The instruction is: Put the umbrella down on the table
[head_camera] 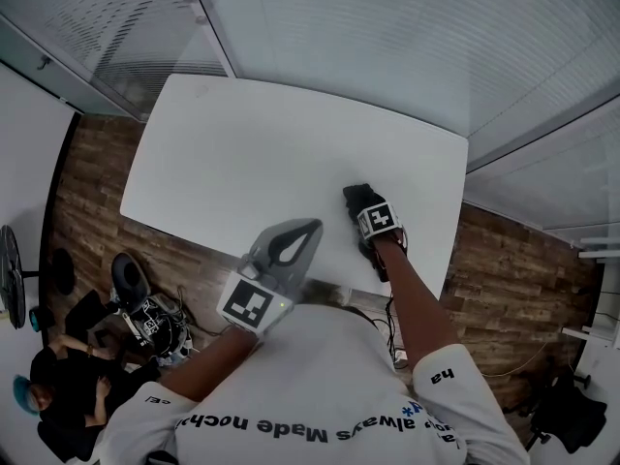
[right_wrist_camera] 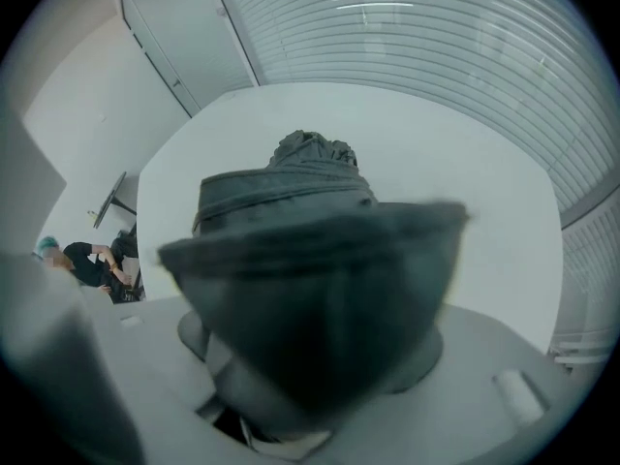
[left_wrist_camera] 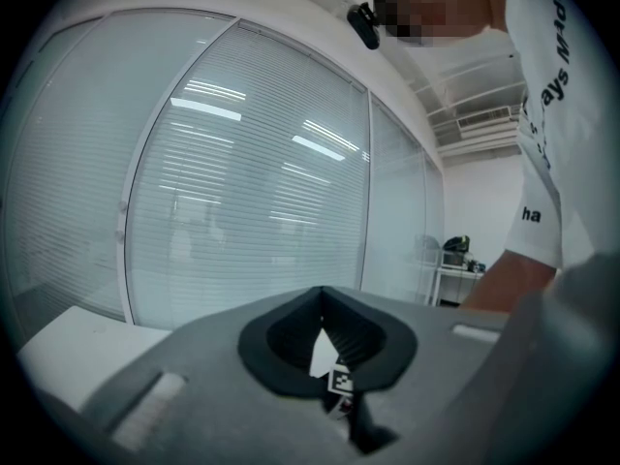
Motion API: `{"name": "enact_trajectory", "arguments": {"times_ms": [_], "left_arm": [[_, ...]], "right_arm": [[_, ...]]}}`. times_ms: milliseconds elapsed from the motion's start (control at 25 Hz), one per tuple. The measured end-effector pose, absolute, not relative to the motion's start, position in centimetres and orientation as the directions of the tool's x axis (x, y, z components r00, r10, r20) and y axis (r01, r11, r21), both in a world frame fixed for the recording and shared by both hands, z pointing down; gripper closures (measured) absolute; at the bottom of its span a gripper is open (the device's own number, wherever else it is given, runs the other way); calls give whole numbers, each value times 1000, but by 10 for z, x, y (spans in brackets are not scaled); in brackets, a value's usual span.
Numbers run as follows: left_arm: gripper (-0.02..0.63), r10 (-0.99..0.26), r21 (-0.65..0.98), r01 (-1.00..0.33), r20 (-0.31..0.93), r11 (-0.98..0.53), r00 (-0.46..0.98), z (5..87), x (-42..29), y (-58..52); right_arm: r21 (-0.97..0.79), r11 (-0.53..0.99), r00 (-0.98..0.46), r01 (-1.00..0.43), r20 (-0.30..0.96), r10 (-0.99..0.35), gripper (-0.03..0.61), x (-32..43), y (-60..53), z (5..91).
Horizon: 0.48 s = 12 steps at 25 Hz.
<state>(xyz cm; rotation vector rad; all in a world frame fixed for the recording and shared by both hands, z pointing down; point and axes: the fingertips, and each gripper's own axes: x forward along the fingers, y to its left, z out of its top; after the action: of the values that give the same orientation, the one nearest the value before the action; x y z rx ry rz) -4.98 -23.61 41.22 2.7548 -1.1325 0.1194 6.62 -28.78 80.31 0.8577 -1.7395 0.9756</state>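
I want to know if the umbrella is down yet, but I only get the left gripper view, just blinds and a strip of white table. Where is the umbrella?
Observer: The folded dark umbrella is under the right gripper, near the right end of the table.
Operator: Is it gripped?
Observer: The right gripper view shows the jaws wide apart with the umbrella between them. I see no pad pressing on it.
Operator: Is it touching the table?
Observer: In the head view, its far end appears to rest on the table.
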Motion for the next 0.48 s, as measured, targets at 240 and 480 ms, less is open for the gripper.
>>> {"name": "enact_trajectory", "arguments": {"times_ms": [240, 480], "left_arm": [[611, -686, 115, -699, 135, -705, 715, 413, -46, -230], [611, -673, 118, -685, 127, -719, 728, 411, -37, -226]], "right_arm": [[-246, 428, -357, -870, 912, -201, 263, 78, -284, 775], [-255, 432, -408, -865, 859, -309, 270, 90, -277, 729]]}}
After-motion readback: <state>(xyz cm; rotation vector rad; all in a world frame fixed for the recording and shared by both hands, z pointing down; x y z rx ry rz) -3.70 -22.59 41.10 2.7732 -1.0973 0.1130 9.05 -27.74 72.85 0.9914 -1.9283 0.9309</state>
